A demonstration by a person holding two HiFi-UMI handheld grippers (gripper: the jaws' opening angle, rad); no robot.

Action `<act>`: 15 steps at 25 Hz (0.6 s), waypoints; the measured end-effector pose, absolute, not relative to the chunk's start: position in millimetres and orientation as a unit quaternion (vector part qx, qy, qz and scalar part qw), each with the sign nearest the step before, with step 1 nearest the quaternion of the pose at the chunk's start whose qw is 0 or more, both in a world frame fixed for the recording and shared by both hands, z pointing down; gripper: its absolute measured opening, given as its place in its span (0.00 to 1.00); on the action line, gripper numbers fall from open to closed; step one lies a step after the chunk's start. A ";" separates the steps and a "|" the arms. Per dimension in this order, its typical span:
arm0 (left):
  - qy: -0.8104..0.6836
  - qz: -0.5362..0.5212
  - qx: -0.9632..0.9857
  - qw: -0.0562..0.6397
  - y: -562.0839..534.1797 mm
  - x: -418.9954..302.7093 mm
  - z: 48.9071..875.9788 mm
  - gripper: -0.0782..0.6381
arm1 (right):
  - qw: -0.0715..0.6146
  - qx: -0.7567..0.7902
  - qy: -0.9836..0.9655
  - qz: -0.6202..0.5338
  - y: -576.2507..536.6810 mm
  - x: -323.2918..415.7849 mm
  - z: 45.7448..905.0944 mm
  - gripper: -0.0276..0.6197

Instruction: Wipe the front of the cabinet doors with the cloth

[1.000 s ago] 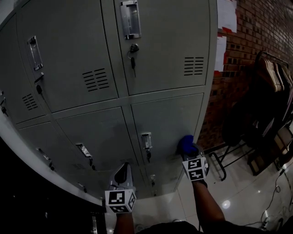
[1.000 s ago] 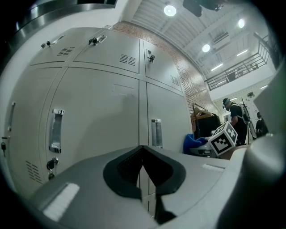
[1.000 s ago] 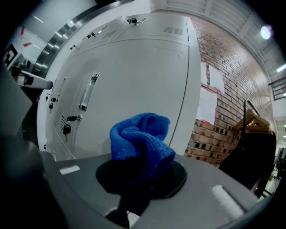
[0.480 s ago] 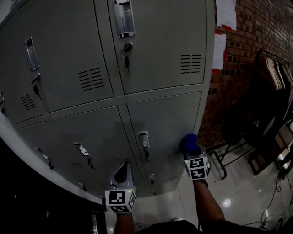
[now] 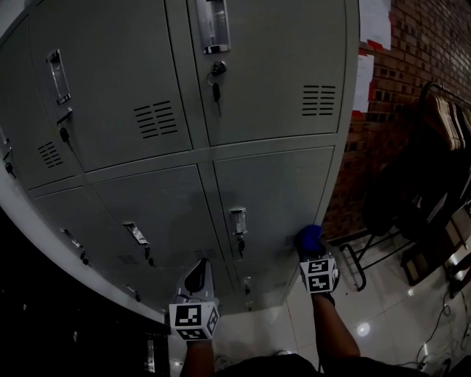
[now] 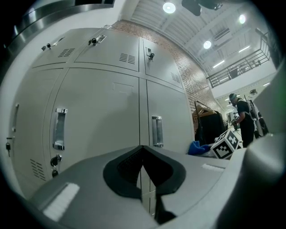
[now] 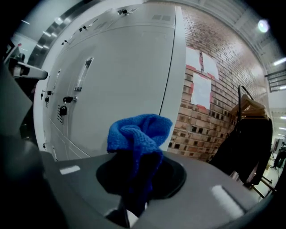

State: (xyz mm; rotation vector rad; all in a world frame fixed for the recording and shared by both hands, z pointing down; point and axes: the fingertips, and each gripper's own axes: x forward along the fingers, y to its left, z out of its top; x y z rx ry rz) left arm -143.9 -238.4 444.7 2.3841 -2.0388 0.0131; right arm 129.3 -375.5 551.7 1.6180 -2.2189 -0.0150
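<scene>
A bank of grey metal locker doors [image 5: 265, 191] fills the head view, each with a chrome handle and a key. My right gripper [image 5: 310, 250] is shut on a bunched blue cloth [image 5: 309, 237], held against the lower right corner of the middle-row right door. From the right gripper view the blue cloth [image 7: 136, 134] bulges up between the jaws, with the door face [image 7: 120, 89] just beyond. Down at the bottom centre, my left gripper [image 5: 195, 283] is shut and holds nothing, pointing at the lower doors [image 6: 111, 116].
A brick wall [image 5: 434, 44] with white paper sheets [image 5: 373, 22] stands right of the cabinet. A clothes rack with hangers [image 5: 441, 125] and dark garments, plus a metal frame [image 5: 360, 258], stands on the shiny floor at right. A person [image 6: 243, 117] stands far off.
The right gripper with the blue cloth has slid slightly down and to the right along the door's lower right corner. The left gripper has stayed put.
</scene>
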 end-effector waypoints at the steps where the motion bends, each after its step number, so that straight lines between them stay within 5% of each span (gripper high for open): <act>1: -0.651 0.004 0.759 0.003 -238.3 -144.8 445.0 0.13 | 0.199 0.577 -0.792 -0.003 -378.2 127.7 554.8 0.14; 15: -0.654 0.005 0.756 0.003 -232.0 -157.9 446.5 0.13 | 0.208 0.536 -0.818 -0.009 -370.6 73.0 556.3 0.14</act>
